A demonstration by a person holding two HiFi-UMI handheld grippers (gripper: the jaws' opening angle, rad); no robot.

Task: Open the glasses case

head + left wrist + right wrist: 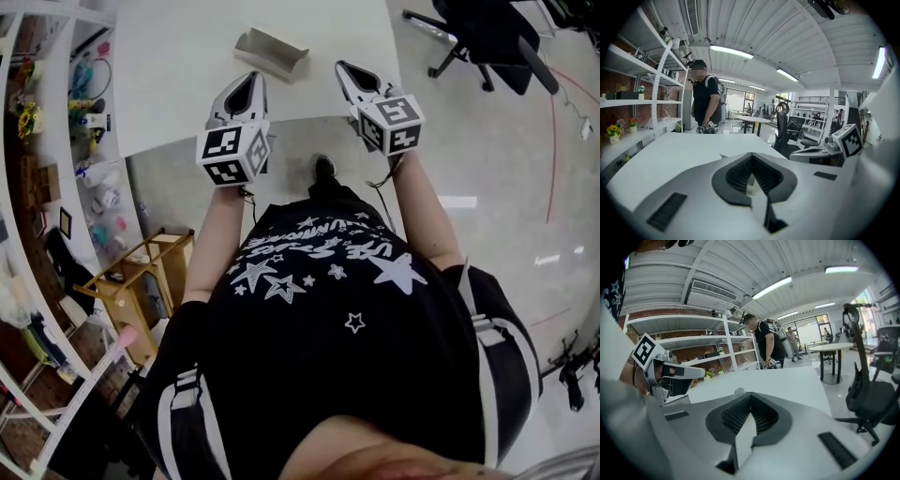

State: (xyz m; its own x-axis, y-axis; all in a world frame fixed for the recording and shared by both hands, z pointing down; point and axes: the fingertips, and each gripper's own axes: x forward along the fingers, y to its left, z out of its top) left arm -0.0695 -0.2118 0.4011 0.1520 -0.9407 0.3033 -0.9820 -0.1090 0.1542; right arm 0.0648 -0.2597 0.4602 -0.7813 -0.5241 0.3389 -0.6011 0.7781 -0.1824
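Note:
The glasses case point(271, 52), grey and boxy, lies on the white table point(178, 56) just beyond both grippers, and its lid appears to stand up. My left gripper point(253, 77) is held above the table's near edge, a little short and left of the case, its jaws shut with nothing between them point(751, 155). My right gripper point(341, 66) hangs to the case's right, also shut and empty point(750, 394). Neither touches the case. In both gripper views the jaws hide nearly all of the case.
A person point(705, 101) stands at the table's far side holding something small. A black office chair point(487, 37) is off the table's right end. White shelves point(56, 141) with small objects line the left wall, and a wooden cart point(141, 272) stands beside me.

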